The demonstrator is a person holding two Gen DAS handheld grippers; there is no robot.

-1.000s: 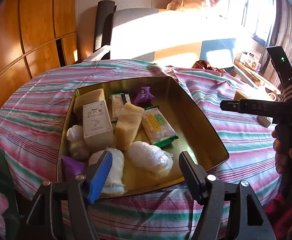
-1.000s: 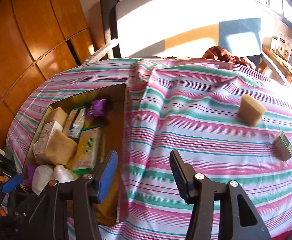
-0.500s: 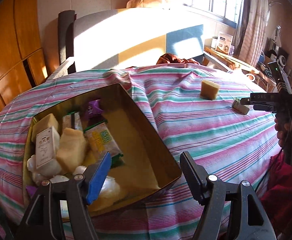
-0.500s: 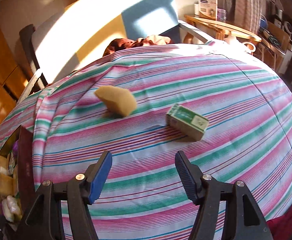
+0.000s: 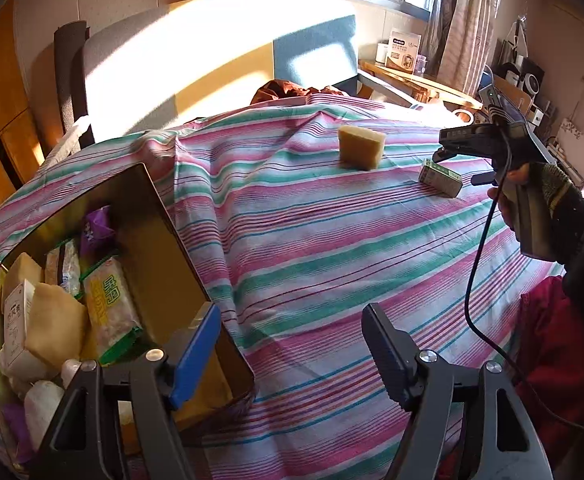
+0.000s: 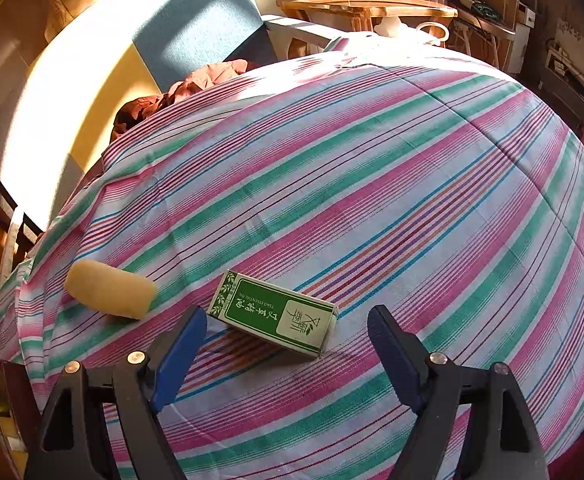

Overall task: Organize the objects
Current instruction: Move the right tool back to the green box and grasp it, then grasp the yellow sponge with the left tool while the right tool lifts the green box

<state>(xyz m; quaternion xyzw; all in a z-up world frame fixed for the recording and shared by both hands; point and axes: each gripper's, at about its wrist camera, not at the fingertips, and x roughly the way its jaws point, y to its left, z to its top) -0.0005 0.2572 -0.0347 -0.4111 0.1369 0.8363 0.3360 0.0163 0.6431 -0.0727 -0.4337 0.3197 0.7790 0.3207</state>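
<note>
A green and white box (image 6: pixel 273 317) lies on the striped tablecloth just ahead of my right gripper (image 6: pixel 287 338), which is open and empty with a finger on either side of it. A tan sponge-like block (image 6: pixel 109 289) lies to its left. In the left wrist view the box (image 5: pixel 440 178) and the block (image 5: pixel 361 147) sit at the far right of the table, with the right gripper (image 5: pixel 452 168) over the box. My left gripper (image 5: pixel 292 340) is open and empty beside the gold tin (image 5: pixel 163 240), which holds several packets, blocks and wrapped items.
The striped tablecloth (image 5: pixel 312 248) covers the table. A sofa (image 5: pixel 195 64) stands behind it with a brown cloth (image 5: pixel 283 90) at the table's far edge. A wooden side table (image 6: pixel 372 4) with boxes stands at the back right.
Both views have swung right, away from the tin. My right gripper has moved close to the green box, which now lies between its open fingers. My left gripper stays open.
</note>
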